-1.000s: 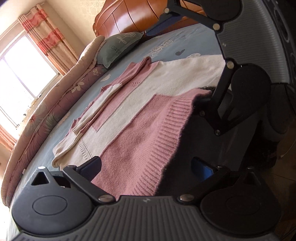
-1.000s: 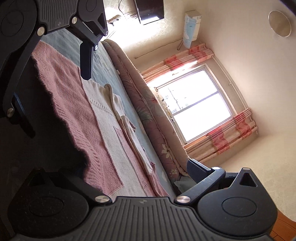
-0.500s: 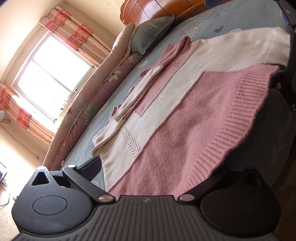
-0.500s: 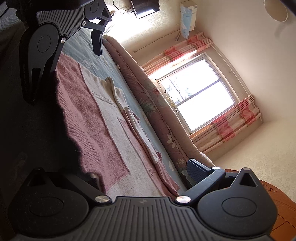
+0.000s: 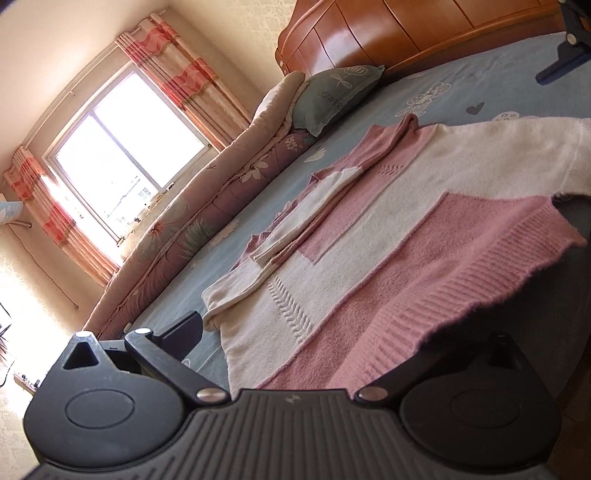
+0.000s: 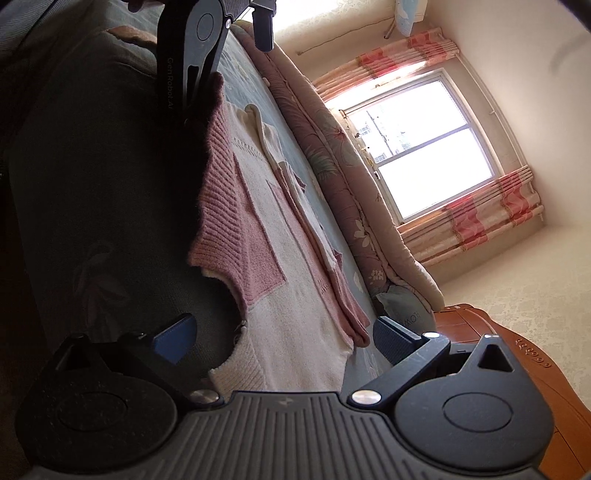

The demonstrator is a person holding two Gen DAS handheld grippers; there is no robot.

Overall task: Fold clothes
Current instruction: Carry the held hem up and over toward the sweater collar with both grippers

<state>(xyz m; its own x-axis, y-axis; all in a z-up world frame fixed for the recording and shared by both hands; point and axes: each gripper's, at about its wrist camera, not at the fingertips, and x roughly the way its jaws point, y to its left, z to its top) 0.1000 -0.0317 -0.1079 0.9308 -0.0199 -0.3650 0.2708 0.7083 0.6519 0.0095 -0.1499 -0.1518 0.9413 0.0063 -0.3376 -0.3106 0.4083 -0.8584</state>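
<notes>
A pink and cream knit sweater [image 5: 388,229] lies spread flat on the blue bed, its ribbed pink hem at the near edge and its sleeves folded in over the body. It also shows in the right wrist view [image 6: 280,236]. My left gripper [image 5: 332,332] is open, its jaws straddling the hem corner, the right finger hidden under the knit. My right gripper [image 6: 284,336] is open around the cream hem corner. The left gripper also shows at the top of the right wrist view [image 6: 207,44].
A rolled floral quilt [image 5: 192,221] runs along the far side of the bed below the window [image 5: 122,147]. A grey-green pillow [image 5: 332,96] leans by the wooden headboard [image 5: 406,33]. The blue sheet [image 5: 461,88] stretches beyond the sweater.
The two grippers have moved apart along the hem toward opposite corners. The sweater lies where it was.
</notes>
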